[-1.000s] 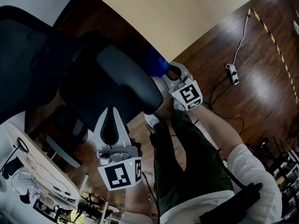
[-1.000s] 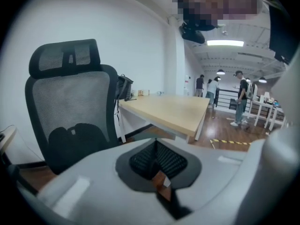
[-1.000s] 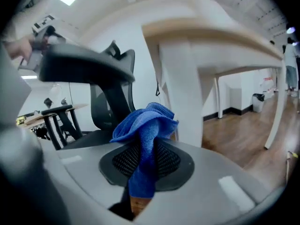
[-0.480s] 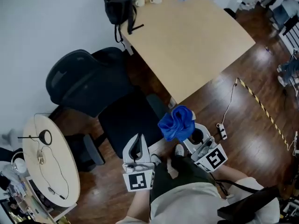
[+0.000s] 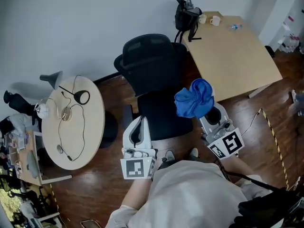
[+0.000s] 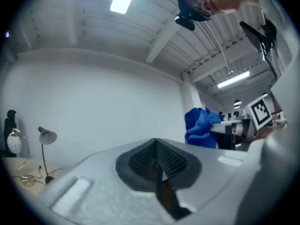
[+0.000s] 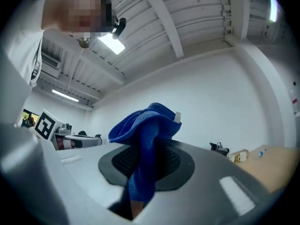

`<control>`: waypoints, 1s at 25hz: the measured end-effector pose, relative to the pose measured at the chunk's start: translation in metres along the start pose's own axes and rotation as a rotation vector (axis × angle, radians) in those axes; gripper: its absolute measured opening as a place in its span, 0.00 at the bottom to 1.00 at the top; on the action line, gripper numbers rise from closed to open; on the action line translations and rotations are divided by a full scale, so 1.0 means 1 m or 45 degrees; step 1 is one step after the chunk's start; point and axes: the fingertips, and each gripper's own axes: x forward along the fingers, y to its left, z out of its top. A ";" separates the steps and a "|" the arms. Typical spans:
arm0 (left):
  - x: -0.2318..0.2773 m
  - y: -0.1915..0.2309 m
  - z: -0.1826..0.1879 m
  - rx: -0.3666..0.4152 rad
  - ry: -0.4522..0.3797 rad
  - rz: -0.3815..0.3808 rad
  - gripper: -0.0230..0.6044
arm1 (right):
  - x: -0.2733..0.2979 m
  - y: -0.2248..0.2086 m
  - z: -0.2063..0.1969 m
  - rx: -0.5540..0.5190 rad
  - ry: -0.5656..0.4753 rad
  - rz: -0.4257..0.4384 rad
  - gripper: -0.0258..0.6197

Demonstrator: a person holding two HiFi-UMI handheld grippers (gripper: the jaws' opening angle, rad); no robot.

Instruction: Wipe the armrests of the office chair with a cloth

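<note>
I have pulled back from the office chair [image 5: 156, 75]. A second ago I was bent low over it and my right gripper [image 5: 209, 109] had the blue cloth [image 5: 194, 99] down by the edge of the seat. Now I stand up tall. The whole chair is in front of me, near my grippers but not touching them.

My right gripper points up at the ceiling. Its jaws pinch the cloth [image 7: 147, 139] tight. The cloth sticks up out of them in a soft bunch, and one end hangs down between them.

My left gripper [image 5: 140, 120] points up too. Its jaws are pressed together and there is nothing in them [image 6: 159, 165]. From that side I can see the cloth [image 6: 199, 125] held up in the air next to it.

So the cloth is not on the chair at all right now. No wiping is going on. I think I have stopped for a bit, or I am done with one side. From up here I cannot see the armrests well. I think one is the dark bit to the left of the seat. The other may be hidden behind the cloth. To wipe more, I think I would have to bend down and bring the cloth back to an armrest.
</note>
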 end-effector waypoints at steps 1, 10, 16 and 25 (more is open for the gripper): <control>-0.007 0.007 0.004 -0.001 -0.013 0.010 0.04 | 0.003 0.005 0.000 0.017 0.007 -0.014 0.15; -0.034 0.042 -0.022 -0.029 0.058 -0.024 0.04 | -0.011 0.035 -0.039 0.123 0.116 -0.117 0.15; -0.037 0.030 -0.023 -0.008 0.051 -0.052 0.04 | -0.042 0.034 -0.042 0.139 0.123 -0.187 0.15; -0.069 -0.006 -0.002 0.038 0.010 0.018 0.04 | -0.097 0.035 -0.011 0.128 0.083 -0.142 0.15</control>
